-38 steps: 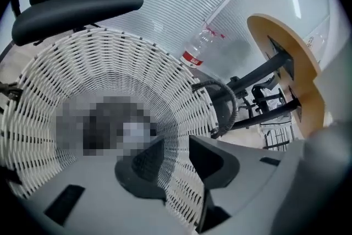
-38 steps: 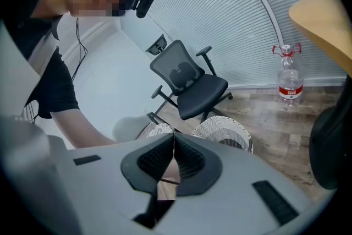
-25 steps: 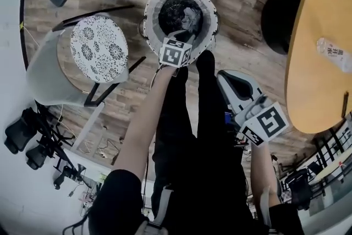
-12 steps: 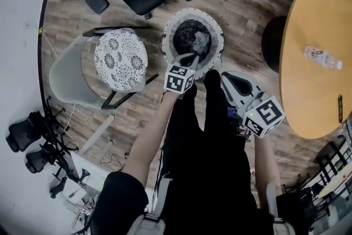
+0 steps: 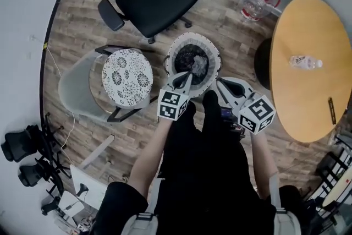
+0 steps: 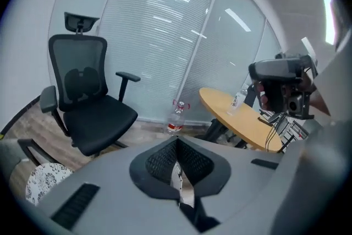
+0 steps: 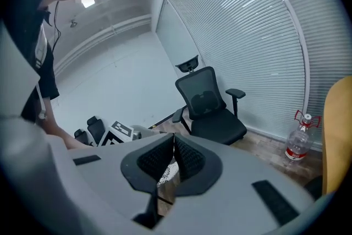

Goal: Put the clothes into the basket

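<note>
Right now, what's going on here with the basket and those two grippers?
A person stands over a round basket on the floor, a gripper in each hand. Dark clothes lie inside it. The left gripper hangs over the basket's near edge; its jaws have just been closing and are shut on nothing. The right gripper, beside the basket, is shut and empty too.

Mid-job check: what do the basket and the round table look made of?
The basket looks like woven rope or fabric, matte: ribbed white and grey bands on its rim. The round table looks like wood or laminate, smooth: even tan top, which one unclear.
</note>
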Action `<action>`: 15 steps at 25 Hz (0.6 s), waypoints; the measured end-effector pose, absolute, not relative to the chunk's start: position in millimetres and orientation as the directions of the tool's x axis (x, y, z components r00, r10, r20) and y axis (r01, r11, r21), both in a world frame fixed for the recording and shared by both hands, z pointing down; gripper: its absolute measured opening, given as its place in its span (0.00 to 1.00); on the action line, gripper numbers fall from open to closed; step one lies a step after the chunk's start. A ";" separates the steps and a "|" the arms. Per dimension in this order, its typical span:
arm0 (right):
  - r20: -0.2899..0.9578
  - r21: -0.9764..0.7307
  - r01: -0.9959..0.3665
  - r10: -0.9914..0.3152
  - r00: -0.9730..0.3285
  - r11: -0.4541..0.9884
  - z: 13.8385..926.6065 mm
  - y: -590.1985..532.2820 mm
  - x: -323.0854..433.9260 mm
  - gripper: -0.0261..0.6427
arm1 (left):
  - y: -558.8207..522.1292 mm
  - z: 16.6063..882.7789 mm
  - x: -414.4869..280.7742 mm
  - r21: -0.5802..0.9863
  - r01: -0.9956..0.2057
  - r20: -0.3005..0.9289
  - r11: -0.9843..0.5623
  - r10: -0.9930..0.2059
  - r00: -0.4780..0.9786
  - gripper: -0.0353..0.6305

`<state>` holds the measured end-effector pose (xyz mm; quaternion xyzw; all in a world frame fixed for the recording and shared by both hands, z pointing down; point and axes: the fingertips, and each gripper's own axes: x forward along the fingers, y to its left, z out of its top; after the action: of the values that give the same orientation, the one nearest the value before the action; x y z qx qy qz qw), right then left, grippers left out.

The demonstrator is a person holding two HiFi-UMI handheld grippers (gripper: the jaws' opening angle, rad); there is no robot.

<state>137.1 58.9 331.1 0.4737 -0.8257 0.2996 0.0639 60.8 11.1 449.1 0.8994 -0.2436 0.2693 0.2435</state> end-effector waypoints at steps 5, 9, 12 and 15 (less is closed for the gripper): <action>0.356 -0.406 -0.820 -0.757 -0.548 0.403 302.5 44.5 119.2 0.06 | 1.9 390.2 35.2 0.284 -0.565 0.518 -0.775 -0.372 0.770 0.07; 0.341 -0.376 -0.819 -0.757 -0.558 0.434 289.0 35.5 101.8 0.06 | 0.1 349.3 14.3 0.244 -0.557 0.461 -0.794 -0.410 0.787 0.07; 0.333 -0.357 -0.815 -0.753 -0.568 0.457 279.2 27.0 87.6 0.06 | 3.3 319.0 3.4 0.272 -0.527 0.399 -0.806 -0.404 0.823 0.07; 0.308 -0.341 -0.806 -0.753 -0.581 0.483 265.3 17.7 71.7 0.06 | 4.8 286.2 -3.9 0.301 -0.481 0.313 -0.823 -0.391 0.865 0.07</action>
<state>71.7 17.7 265.3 0.4538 -0.8592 0.2291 0.0583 -3.9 4.8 286.2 0.9473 -0.2301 0.1198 0.1881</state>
